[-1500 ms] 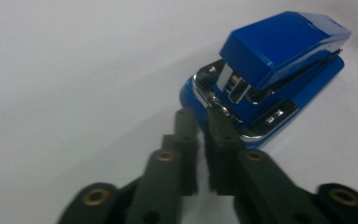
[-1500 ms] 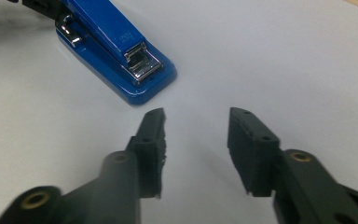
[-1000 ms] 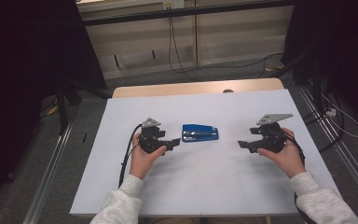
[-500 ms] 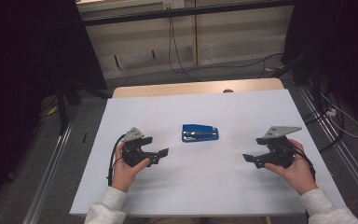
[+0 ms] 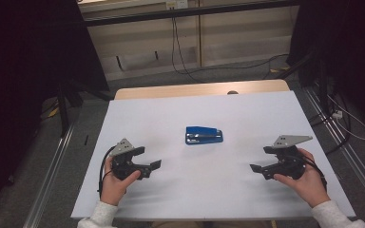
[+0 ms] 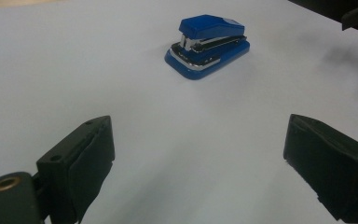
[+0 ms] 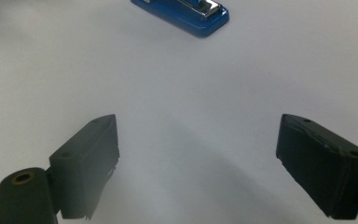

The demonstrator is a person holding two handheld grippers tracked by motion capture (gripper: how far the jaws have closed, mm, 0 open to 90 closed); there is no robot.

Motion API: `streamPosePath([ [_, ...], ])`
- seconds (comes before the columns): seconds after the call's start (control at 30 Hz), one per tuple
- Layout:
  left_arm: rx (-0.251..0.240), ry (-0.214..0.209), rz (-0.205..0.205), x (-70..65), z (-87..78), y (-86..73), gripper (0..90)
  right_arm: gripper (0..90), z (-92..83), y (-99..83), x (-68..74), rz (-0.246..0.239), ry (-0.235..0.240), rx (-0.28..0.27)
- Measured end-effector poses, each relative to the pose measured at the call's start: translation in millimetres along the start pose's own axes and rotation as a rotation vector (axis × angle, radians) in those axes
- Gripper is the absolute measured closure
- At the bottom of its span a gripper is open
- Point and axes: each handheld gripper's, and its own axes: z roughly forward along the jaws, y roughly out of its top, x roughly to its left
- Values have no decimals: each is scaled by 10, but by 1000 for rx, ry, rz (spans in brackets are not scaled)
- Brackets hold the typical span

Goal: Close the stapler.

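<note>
**A:** Dim room showing in the high view: dark curtains hanging on both sides, a pale wall panel at the back, black cables trailing over the grey floor. What is sitting on the table?

**B:** White sheet covering most of the table, a strip of wooden edge peeking out beyond it. Blue stapler lying flat near the sheet's middle, nothing touching it.

**A:** And the grippers, measured off the stapler?

**B:** Left gripper sitting nearer the person than the stapler and well off to its left, held in the left hand, its cable looping beside it. Right gripper sitting well off to the stapler's right, also nearer the person, held in the right hand. Both pointing inward. Each carrying a grey three-cornered plate on top.

**A:** Left gripper view?

**B:** Jaws standing wide apart, holding nothing, bare sheet lying between them. Stapler resting beyond the jaws, well apart from them, its metal strip showing under the blue top.

**A:** Right gripper view?

**B:** Same posture: jaws spread wide, gripping nothing. Stapler lying far ahead, cut off by the upper frame edge, its chrome end catching light. White sheet running between the jaws and the stapler.
</note>
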Motion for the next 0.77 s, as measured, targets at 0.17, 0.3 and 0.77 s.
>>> streamPosePath([
  [0.17, -15, 6, 5, -9, -107, -40, 89, 123, -52, -64, 14, 11, 2, 1],
  [0.3, -6, 13, 7, -7, -168, -85, 89, 120, -71, -106, 42, 7, 6, 9],
  [0.77, -11, 40, -18, 91, -326, -206, 88, 113, -137, -196, 80, 0, 12, 11],
])
